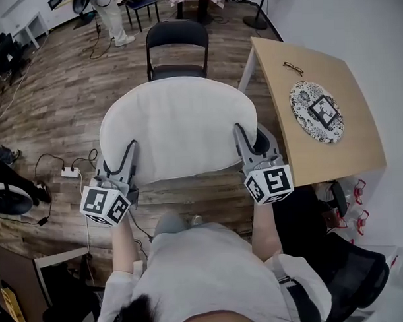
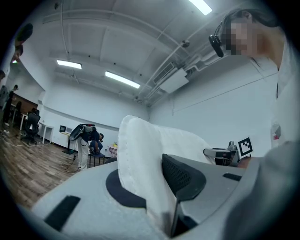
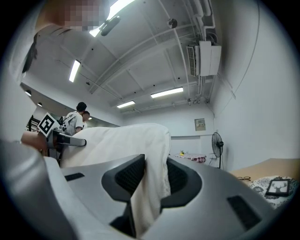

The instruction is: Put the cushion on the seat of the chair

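Observation:
A white oval cushion [image 1: 177,128] hangs flat in the air between my two grippers. My left gripper [image 1: 126,165] is shut on its near left edge, and my right gripper [image 1: 246,149] is shut on its near right edge. In the left gripper view the cushion [image 2: 140,164] fills the gap between the black pads. The right gripper view shows the same white fabric [image 3: 150,178] pinched between its jaws. A black folding chair [image 1: 177,49] stands just beyond the cushion, and the cushion covers the near part of its seat.
A wooden table [image 1: 318,107] stands at the right with a patterned plate [image 1: 316,112] and glasses [image 1: 292,69] on it. A white power strip [image 1: 70,172] with cables lies on the wood floor at the left. People stand at the far end of the room.

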`<state>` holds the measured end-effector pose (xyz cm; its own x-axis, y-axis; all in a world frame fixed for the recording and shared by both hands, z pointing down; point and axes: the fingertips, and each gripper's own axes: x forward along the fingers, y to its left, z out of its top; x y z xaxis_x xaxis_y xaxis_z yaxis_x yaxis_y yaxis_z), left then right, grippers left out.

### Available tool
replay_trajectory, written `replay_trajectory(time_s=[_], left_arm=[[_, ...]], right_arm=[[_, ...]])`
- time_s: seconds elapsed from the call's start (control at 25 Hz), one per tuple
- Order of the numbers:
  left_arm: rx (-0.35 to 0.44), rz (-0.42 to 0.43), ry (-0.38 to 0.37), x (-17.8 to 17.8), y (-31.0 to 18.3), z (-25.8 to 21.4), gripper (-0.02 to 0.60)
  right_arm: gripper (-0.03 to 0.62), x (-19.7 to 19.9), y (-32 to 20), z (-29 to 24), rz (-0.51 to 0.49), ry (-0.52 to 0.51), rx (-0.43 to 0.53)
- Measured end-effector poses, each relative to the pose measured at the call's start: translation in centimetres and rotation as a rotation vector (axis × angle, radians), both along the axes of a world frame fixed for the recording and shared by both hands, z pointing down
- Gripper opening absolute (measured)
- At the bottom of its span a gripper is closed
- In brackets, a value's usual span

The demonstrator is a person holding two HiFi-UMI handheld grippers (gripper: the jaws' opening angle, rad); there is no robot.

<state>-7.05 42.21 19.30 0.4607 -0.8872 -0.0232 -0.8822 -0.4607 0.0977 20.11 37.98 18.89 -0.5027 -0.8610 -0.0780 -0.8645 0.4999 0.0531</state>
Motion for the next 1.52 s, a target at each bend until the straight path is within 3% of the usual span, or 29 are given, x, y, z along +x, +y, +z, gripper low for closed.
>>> replay_trajectory(time_s=[0.24, 0.52, 1.2, 1.52], left_arm=[[-0.018, -0.005, 0.001, -1.2, -4.3, 0.8, 0.104], [-0.024, 0.023, 0.011, -3.5, -12.8, 1.1, 0.104], [-0.019, 0.114, -0.005, -12.6, -31.2, 0.9, 0.105], [-0.059, 0.145, 0.017, -12.8, -36.0, 2.6, 0.105]], right_arm=[[0.084, -1.2, -4.4, 0.8, -0.005, 0.003, -0.02], [0.084, -3.4, -12.2, 0.8, 0.031, 0.01, -0.028], [0.084, -12.2, -28.1, 0.8, 0.118, -0.002, -0.034], [0.084, -12.4, -32.0, 2.2, 0.157, 0.015, -0.073]])
